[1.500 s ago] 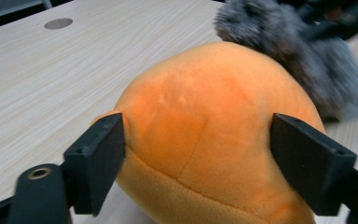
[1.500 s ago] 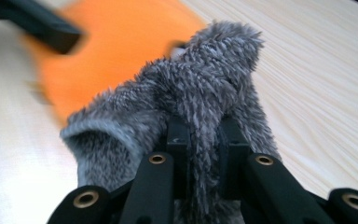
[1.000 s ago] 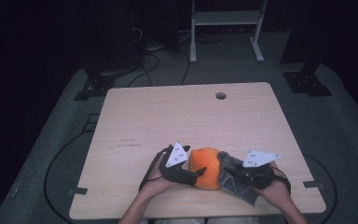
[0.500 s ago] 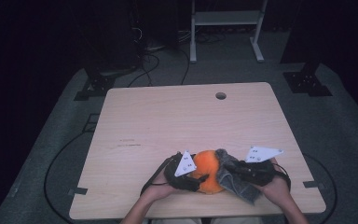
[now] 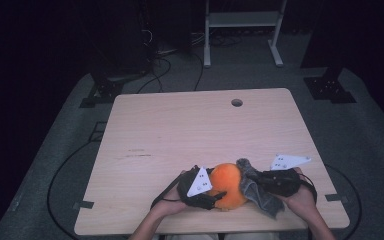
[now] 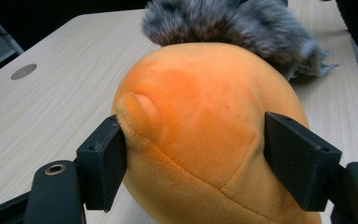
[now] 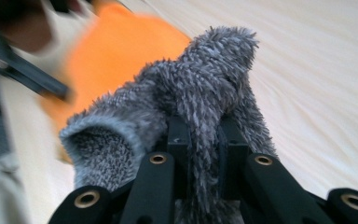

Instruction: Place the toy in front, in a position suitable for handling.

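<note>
far tabletop (image 5: 190,125) open, orange plush (image 5: 227,185) blocks front

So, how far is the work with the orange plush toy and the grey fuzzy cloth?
Done: both are grasped. The left gripper has its jaws around the orange plush toy; the right gripper pinches the grey fuzzy cloth. In hand: the cloth lies against the toy. Left: probably pulling or fitting it; I cannot tell which.

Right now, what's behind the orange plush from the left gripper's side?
A grey fuzzy cloth lies right behind the orange plush, with bare table beyond. The right gripper is clamped on that cloth; the plush hides the cloth's lower part.
</note>
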